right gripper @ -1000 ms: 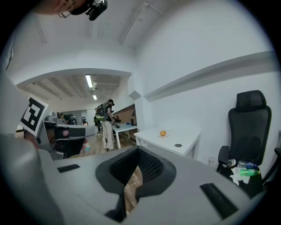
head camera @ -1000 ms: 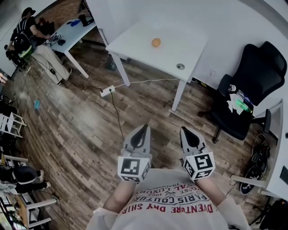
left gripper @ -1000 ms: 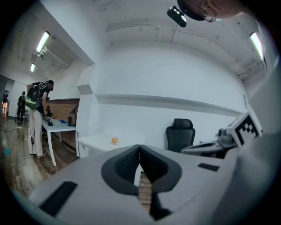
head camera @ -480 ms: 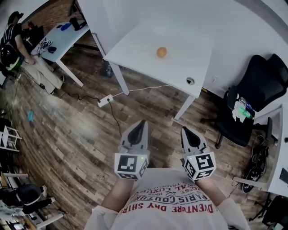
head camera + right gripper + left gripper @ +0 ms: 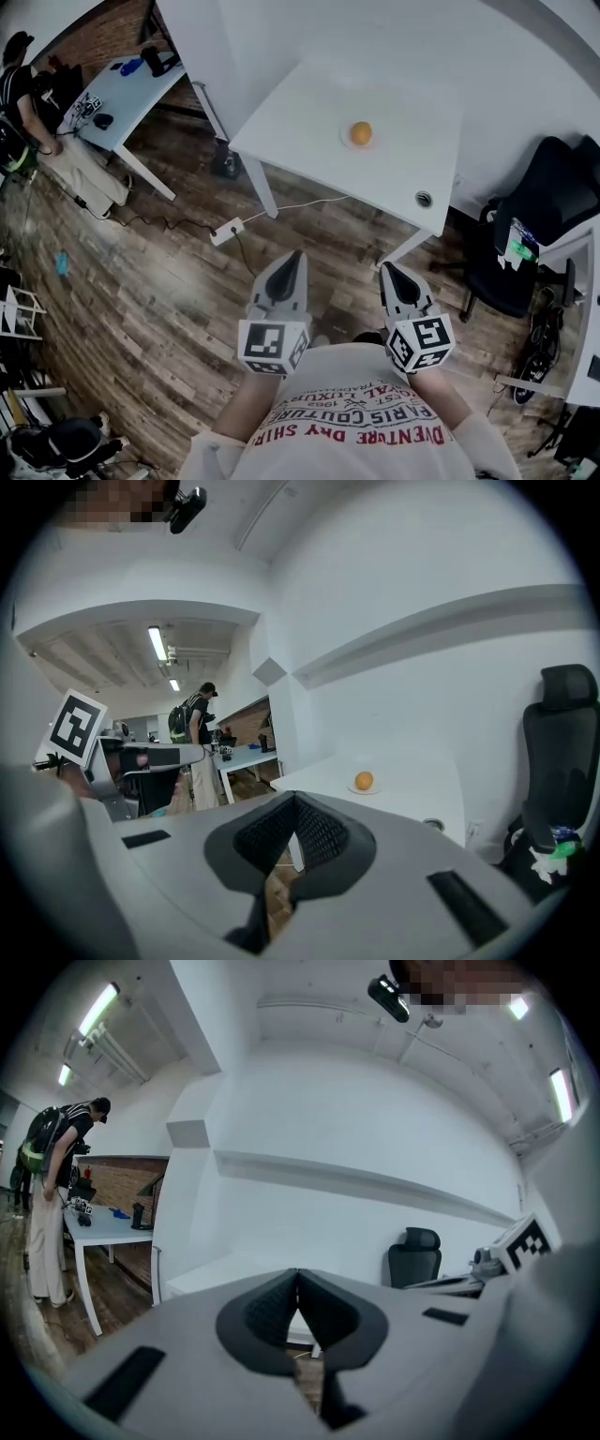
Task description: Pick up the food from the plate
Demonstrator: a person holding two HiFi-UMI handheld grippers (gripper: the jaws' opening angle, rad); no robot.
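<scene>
A round orange piece of food (image 5: 361, 133) lies on a small white plate (image 5: 345, 142) near the middle of a white table (image 5: 309, 103). The right gripper view shows the same food (image 5: 364, 780) on the plate (image 5: 351, 789) some way ahead. My left gripper (image 5: 294, 257) and my right gripper (image 5: 387, 270) are held side by side in front of my chest, over the wooden floor and well short of the table. Both are shut with nothing between their pads, as the left gripper (image 5: 297, 1275) and the right gripper (image 5: 294, 800) show in their own views.
A black office chair (image 5: 534, 225) stands right of the table. A power strip (image 5: 228, 231) with its cable lies on the floor by the table's legs. A second table (image 5: 122, 89) with a person (image 5: 19, 66) beside it is at the far left. The table has a cable hole (image 5: 424, 199).
The table and the food have come nearer and shifted right and down in the head view. Both grippers stay shut in the same place before my chest.
</scene>
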